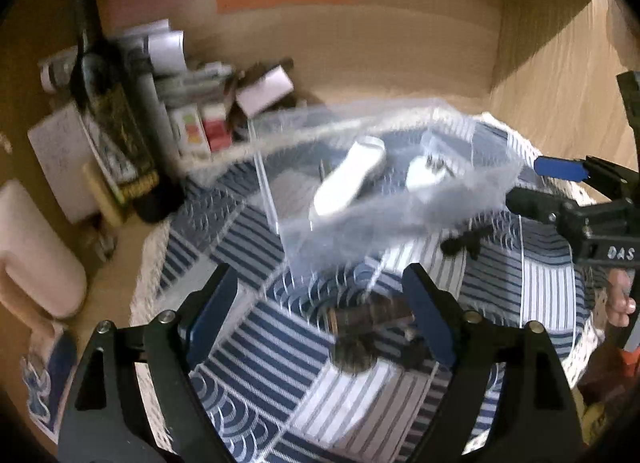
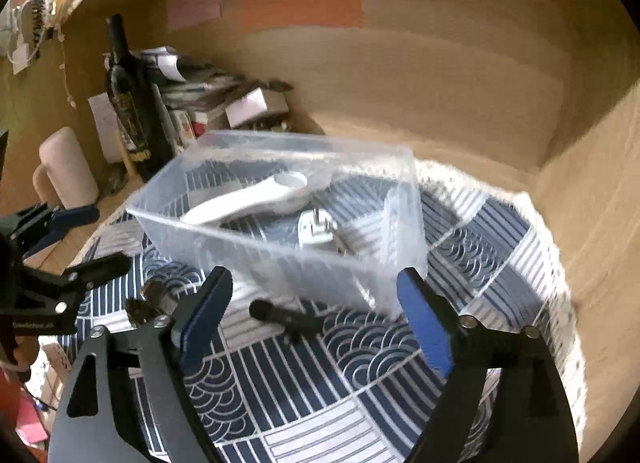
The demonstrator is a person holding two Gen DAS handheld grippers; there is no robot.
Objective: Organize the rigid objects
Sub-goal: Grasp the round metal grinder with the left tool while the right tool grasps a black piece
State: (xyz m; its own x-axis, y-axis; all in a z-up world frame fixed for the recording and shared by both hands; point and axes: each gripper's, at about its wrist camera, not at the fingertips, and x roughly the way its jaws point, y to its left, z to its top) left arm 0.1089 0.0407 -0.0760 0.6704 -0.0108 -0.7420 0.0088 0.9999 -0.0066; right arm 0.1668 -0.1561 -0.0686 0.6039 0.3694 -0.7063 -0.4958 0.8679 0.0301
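A clear plastic box point(image 1: 384, 183) point(image 2: 280, 223) sits on a blue-and-white patterned mat point(image 1: 272, 375) point(image 2: 360, 383). Inside lie a white oblong device point(image 1: 348, 179) point(image 2: 252, 195) and a white plug adapter point(image 1: 424, 171) point(image 2: 316, 225). A small black object point(image 1: 464, 243) point(image 2: 284, 317) lies on the mat in front of the box. A dark round piece point(image 1: 356, 347) point(image 2: 152, 301) lies on the mat between my left fingers. My left gripper point(image 1: 324, 315) is open and empty. My right gripper point(image 2: 316, 311) is open and empty, just before the box and over the black object.
A dark wine bottle point(image 1: 108, 103) point(image 2: 128, 99), stacked boxes and papers point(image 1: 192, 103) point(image 2: 208, 99), and a pink container point(image 1: 36, 247) point(image 2: 68, 167) crowd the left of the wooden alcove. Wooden walls close the back and right.
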